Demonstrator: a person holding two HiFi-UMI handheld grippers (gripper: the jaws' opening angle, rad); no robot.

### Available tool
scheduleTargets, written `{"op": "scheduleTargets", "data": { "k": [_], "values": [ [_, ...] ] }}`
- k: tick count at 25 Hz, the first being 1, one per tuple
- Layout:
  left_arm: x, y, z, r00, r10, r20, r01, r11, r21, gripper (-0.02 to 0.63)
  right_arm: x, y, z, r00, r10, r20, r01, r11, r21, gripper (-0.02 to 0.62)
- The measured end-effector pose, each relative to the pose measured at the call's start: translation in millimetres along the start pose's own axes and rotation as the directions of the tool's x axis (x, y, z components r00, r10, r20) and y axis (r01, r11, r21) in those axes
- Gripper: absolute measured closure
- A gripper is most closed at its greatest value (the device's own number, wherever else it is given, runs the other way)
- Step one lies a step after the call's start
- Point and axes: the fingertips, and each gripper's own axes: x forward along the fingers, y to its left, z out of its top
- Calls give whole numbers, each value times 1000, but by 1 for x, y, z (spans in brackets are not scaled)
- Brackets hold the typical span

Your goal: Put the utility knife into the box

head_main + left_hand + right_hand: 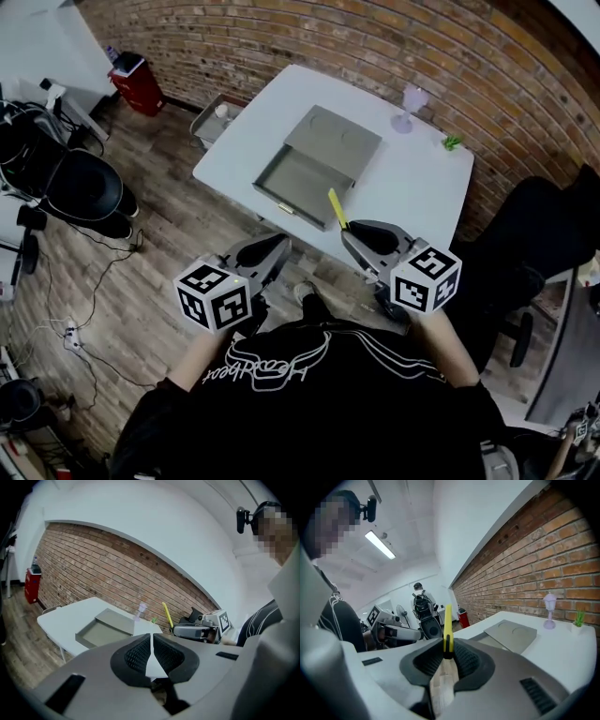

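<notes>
The right claw (349, 234) pinches the yellow utility knife (337, 208), which juts past its tips over the tabletop's (412, 178) near edge. The left claw (279, 246) is pressed together (nothing inside); the open box (292, 180) lies by the left edge.

Yellow utility knife (337, 208), grey box (296, 178), white table (417, 192), seemingly lilac ornament (411, 103)

Even indoor brightness from a ceiling strip light (379, 544); heavy fisheye bending, dark corners.
</notes>
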Motion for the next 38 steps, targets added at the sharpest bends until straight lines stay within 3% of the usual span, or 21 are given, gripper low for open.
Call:
{"op": "scheduleTargets", "data": {
  "k": [5,8,15,23,38],
  "values": [
    [9,30,17,999,41,13,-40,999,-28,565,43,-26,9,998,23,-66,-23,1000,-2,528],
    [14,45,22,999,54,8,-54,997,-48,565,69,-40,9,992,16,-125,-23,998,-55,528],
    [20,81,24,993,118,18,-115,988,-101,565,123,-71,-23,952,3,-308,-55,985,-162,528],
    [12,114,24,984,174,22,-169,972,-165,565,170,-98,-72,859,-56,-509,-99,957,-273,526],
    [7,147,17,979,206,4,-200,953,-226,565,209,-149,-122,689,-230,-687,-103,908,-407,526]
  ]
}}
